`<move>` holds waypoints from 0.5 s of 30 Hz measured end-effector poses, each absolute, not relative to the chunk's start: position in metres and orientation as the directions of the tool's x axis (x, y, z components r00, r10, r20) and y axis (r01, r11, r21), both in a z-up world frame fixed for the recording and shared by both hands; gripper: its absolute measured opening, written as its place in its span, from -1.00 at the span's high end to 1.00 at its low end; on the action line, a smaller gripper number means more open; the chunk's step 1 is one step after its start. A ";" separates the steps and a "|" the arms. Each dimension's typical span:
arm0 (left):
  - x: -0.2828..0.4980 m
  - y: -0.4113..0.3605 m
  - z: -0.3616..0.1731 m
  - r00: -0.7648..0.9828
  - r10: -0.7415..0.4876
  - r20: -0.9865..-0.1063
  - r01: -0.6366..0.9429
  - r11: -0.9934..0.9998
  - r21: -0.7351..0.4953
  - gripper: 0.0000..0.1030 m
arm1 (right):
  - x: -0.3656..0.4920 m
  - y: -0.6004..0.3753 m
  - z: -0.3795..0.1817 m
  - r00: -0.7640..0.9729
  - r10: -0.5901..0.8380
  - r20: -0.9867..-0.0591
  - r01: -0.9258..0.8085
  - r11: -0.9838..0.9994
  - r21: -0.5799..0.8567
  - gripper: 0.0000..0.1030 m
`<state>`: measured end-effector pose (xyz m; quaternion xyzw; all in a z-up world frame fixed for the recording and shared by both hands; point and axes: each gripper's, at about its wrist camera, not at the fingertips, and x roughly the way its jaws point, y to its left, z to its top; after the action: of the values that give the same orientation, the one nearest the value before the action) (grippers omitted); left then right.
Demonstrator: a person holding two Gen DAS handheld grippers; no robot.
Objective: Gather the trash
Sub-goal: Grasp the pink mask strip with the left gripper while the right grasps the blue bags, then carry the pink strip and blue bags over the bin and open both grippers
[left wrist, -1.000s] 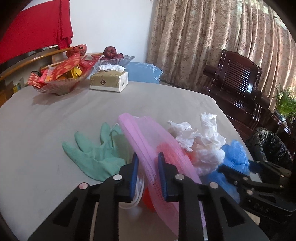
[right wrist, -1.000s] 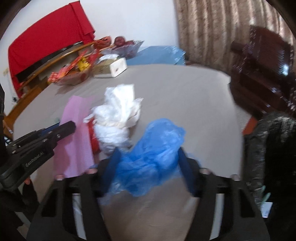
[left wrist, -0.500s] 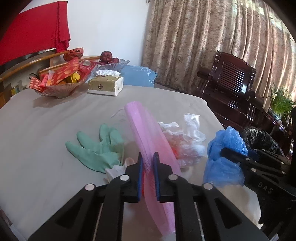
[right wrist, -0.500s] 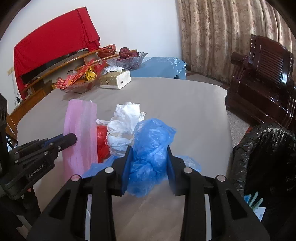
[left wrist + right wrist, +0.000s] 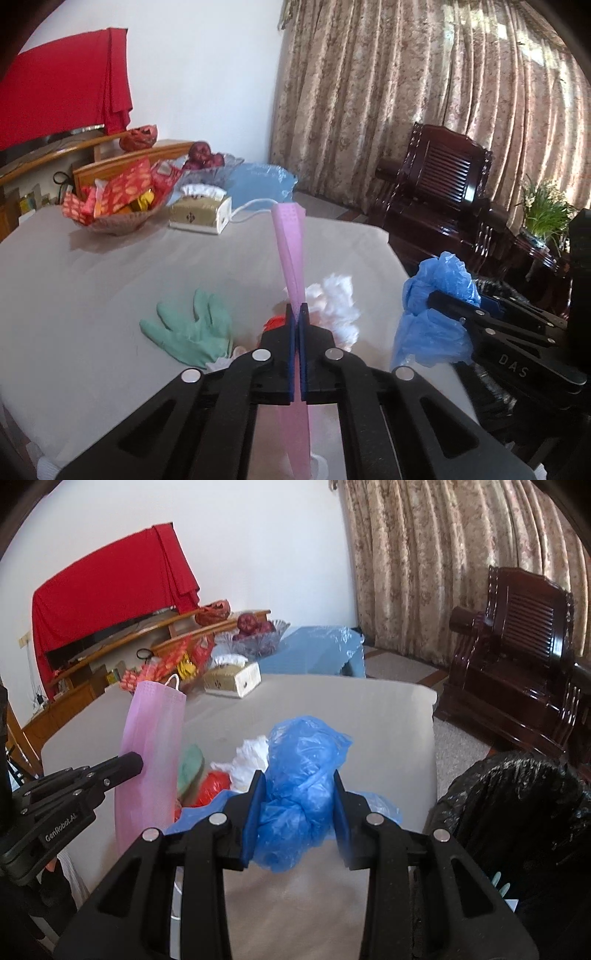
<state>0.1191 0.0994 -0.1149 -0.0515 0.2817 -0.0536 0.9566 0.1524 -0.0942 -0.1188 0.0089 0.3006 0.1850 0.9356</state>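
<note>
My left gripper (image 5: pixel 297 314) is shut on a pink face mask (image 5: pixel 290 251), which stands edge-on above the beige table (image 5: pixel 92 288); in the right wrist view the mask (image 5: pixel 151 746) hangs flat with its ear loop on top. My right gripper (image 5: pixel 297 786) is shut on a crumpled blue plastic bag (image 5: pixel 299 775), lifted off the table; that bag (image 5: pixel 432 302) shows at the right of the left wrist view. On the table lie a green glove (image 5: pixel 188 328), white crumpled tissue (image 5: pixel 336 299) and a red scrap (image 5: pixel 214 782).
A black-lined trash bin (image 5: pixel 517 812) stands beside the table's right edge. At the table's far end are a snack bowl (image 5: pixel 114 203), a tissue box (image 5: pixel 201 214) and a fruit bowl (image 5: pixel 214 166). A dark wooden armchair (image 5: pixel 439 192) stands before the curtains.
Both grippers rose off the table. The left jaws closed fully on the pink mask and lifted it upright. The right jaws tightened on the blue bag and raised it.
</note>
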 end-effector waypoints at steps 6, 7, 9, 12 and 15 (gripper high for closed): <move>0.112 0.088 -0.092 0.859 -0.151 -0.490 0.100 0.987 -0.129 0.97 | 0.140 -0.105 -0.093 0.782 0.349 -0.517 -0.341 0.933 0.115 0.36; 0.112 0.085 -0.090 0.861 -0.154 -0.484 0.105 0.986 -0.129 0.98 | 0.137 -0.106 -0.089 0.786 0.346 -0.512 -0.339 0.934 0.110 0.36; 0.110 0.079 -0.082 0.868 -0.168 -0.467 0.122 0.984 -0.129 0.98 | 0.133 -0.110 -0.082 0.795 0.340 -0.502 -0.335 0.936 0.104 0.36; 0.106 0.069 -0.073 0.874 -0.188 -0.449 0.145 0.981 -0.130 0.98 | 0.127 -0.119 -0.071 0.811 0.326 -0.486 -0.324 0.942 0.092 0.36; 0.104 0.058 -0.065 0.876 -0.212 -0.434 0.170 0.976 -0.133 0.98 | 0.122 -0.130 -0.062 0.828 0.308 -0.469 -0.305 0.949 0.085 0.36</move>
<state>0.1044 0.0578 -0.0649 -0.0454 0.2290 -0.0986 0.9673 0.1216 -0.1300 -0.0617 0.0032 0.2459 0.1603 0.9559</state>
